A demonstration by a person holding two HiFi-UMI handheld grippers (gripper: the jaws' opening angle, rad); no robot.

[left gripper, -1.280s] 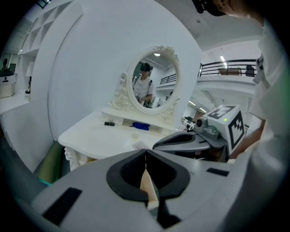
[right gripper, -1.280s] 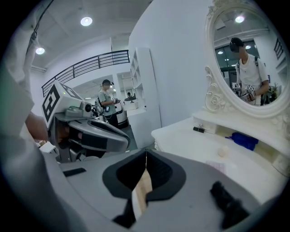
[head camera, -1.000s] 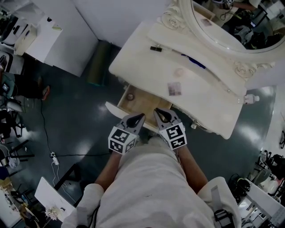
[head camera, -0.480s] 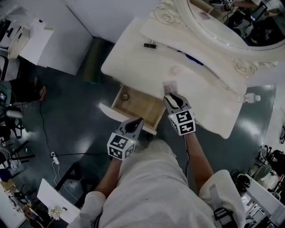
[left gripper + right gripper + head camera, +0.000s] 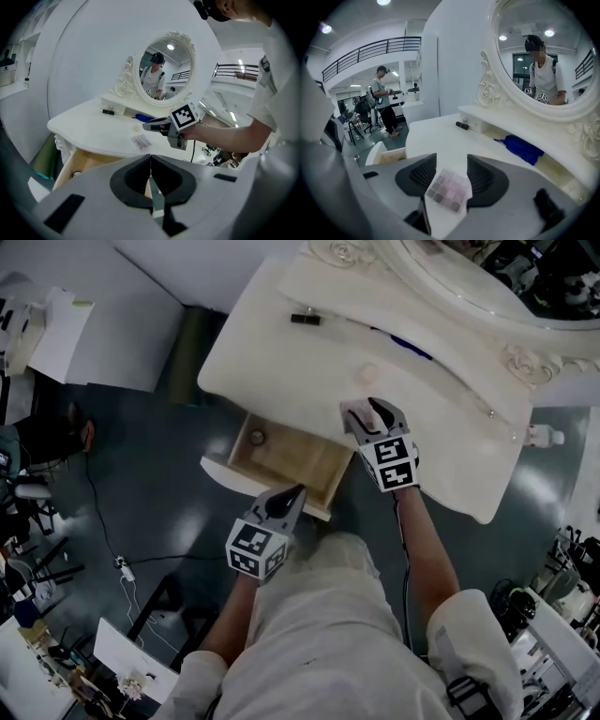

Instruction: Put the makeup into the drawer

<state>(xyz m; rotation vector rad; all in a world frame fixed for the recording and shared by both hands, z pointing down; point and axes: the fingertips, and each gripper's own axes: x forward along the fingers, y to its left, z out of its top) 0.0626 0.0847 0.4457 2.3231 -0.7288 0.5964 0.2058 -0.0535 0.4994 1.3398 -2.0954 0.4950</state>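
Mauve-pink squares, clear flat palette [image 5: 447, 190] — lying on white tabletop [image 5: 433, 136]

Drawer [image 5: 291, 465] open fr. above; tabletop [image 5: 309, 371] covers its rear.

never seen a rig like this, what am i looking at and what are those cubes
No robot: a person holds a two-jaw gripper in each hand; the patterned cubes are part of them. The head view looks down from the person's head; the other two cameras ride on the grippers, looking along their jaws. Below stands a white dressing table with a mirror and an open drawer. On it lie an eyeshadow palette, a black item and something blue. The right gripper has just been opening; its jaws stand either side of the palette, not gripping it. The left gripper is shut and empty, near the drawer.
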